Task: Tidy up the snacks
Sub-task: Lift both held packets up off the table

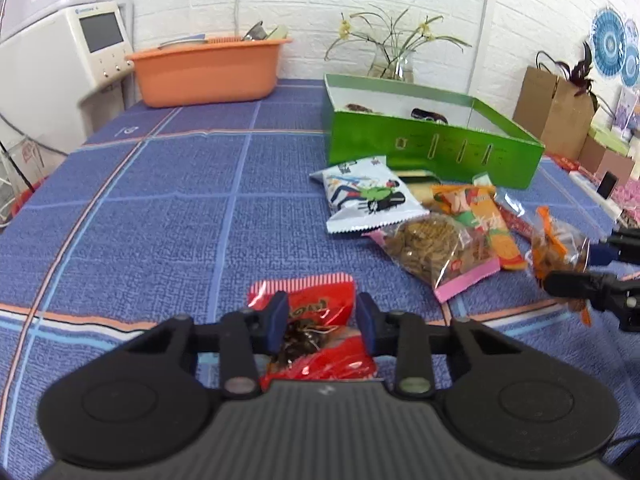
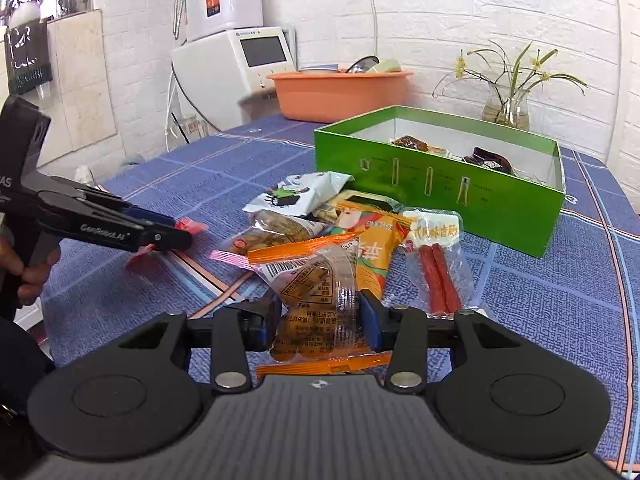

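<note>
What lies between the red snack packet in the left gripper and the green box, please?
In the left wrist view, bare blue tablecloth lies between the red snack packet and the green box.

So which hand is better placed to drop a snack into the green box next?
Probably right: its gripper straddles the orange-edged packet nearer the green box; the left gripper's red packet lies farther away.
</note>
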Demonstrator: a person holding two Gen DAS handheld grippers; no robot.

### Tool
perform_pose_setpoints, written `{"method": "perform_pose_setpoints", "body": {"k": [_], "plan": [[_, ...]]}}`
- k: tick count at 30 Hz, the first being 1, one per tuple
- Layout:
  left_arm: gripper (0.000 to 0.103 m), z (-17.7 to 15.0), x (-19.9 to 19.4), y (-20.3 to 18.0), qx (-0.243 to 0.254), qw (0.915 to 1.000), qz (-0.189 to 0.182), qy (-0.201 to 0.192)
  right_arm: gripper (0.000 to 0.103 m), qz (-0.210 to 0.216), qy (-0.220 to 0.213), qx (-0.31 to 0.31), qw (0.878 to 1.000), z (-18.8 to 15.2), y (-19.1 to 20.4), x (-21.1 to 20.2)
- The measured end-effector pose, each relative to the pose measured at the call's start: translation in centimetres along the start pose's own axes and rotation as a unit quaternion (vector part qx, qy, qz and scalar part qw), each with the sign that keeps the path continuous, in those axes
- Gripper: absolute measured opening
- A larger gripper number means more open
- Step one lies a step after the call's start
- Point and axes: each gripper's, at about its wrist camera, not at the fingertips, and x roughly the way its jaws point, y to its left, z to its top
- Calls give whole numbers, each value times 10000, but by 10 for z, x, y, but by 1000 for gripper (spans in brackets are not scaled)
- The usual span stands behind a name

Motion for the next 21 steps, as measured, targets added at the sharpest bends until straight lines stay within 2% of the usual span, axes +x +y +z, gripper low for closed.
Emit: {"method": "perform_pose_setpoints", "body": {"k": [5, 10, 13, 16, 19, 21], "plan": [[34, -4, -2, 1, -9, 10000, 64, -49, 72, 111, -146, 157, 9997, 0, 4, -4], [34, -9, -11, 14, -381, 9992, -50, -115, 72, 138, -166, 352, 9991, 0, 2, -4], [28, -7, -15, 16, -474, 9987, -81, -160, 72, 155, -147, 444, 9988, 0, 1, -2], [13, 3, -15, 15, -501, 9983, -171, -254, 72, 135, -195, 437, 9988, 2, 1, 0], [13, 11, -11, 10, -435, 9982, -87, -394, 72, 158, -372, 489, 9980, 7, 1, 0], [13, 15, -4, 8, -428, 9984, -163, -333, 72, 157, -506, 507, 9973, 12, 1, 0]]}}
